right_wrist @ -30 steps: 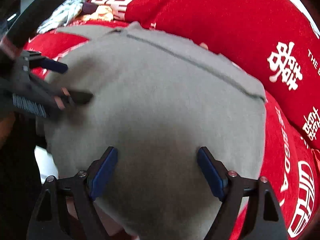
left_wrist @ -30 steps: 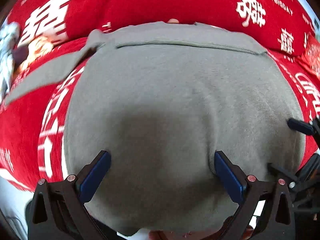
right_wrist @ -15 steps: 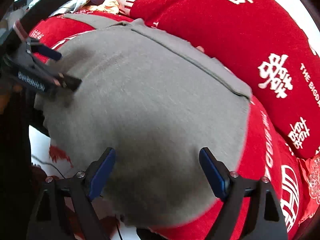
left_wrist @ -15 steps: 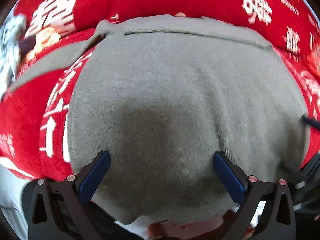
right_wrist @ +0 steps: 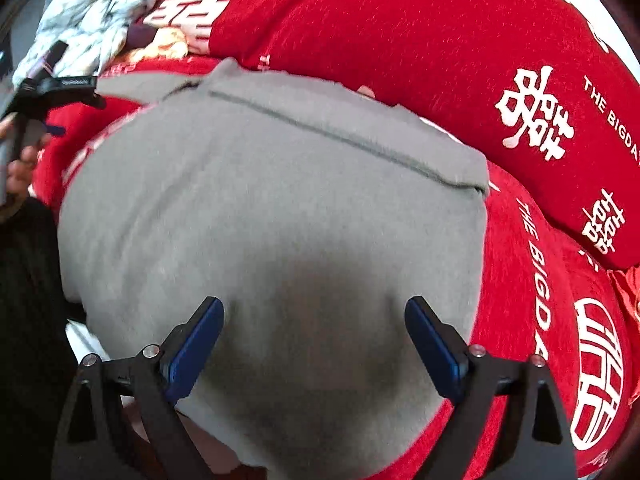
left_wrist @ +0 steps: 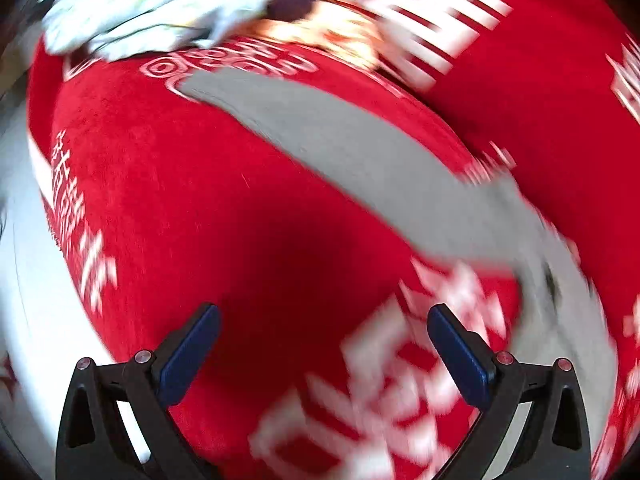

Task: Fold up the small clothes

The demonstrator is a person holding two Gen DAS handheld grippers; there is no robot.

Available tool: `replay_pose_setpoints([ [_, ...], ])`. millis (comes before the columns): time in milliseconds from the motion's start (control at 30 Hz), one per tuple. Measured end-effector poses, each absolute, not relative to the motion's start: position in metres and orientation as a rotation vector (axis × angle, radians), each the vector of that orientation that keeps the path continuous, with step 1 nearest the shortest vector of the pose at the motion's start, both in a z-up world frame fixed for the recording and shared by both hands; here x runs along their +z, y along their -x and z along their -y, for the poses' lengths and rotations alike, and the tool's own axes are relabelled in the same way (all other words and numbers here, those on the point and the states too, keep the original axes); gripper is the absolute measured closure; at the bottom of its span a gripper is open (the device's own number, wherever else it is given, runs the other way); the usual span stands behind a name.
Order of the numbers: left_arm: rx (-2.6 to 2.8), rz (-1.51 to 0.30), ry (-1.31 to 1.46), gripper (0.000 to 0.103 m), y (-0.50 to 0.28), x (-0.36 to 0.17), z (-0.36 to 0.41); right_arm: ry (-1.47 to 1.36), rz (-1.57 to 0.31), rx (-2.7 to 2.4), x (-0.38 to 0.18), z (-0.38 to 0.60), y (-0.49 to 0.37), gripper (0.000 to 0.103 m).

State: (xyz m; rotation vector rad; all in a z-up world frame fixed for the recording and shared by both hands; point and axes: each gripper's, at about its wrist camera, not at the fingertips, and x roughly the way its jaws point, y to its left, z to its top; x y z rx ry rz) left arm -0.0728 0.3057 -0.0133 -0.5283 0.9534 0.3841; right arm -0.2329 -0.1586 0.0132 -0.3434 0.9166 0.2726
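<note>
A grey knit garment (right_wrist: 280,208) lies spread flat on a red bedspread (right_wrist: 532,288) with white characters. My right gripper (right_wrist: 314,332) is open and empty, its blue pads over the garment's near part. The garment's long grey sleeve (left_wrist: 360,152) runs diagonally across the left wrist view, which is blurred. My left gripper (left_wrist: 322,340) is open and empty over the bare red bedspread (left_wrist: 180,200), short of the sleeve. It also shows in the right wrist view (right_wrist: 68,88) at the far left, near the sleeve.
A heap of pale patterned clothes (left_wrist: 152,4) (right_wrist: 88,20) lies at the far left of the bed, with a yellowish item (right_wrist: 168,46) beside it. A red pillow (right_wrist: 440,40) with white characters lies behind the garment. A white edge (left_wrist: 24,280) shows left.
My left gripper has swung left off the garment's body and now faces the sleeve and bare bedspread. My right gripper has stayed over the garment, open.
</note>
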Motion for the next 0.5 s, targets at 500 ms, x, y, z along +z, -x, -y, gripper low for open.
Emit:
replay_pose_setpoints([
  [500, 0.764, -0.839, 0.654, 0.000, -0.039, -0.022, -0.417, 0.465, -0.969, 0.313, 0.010, 0.069, 0.181, 0.010],
])
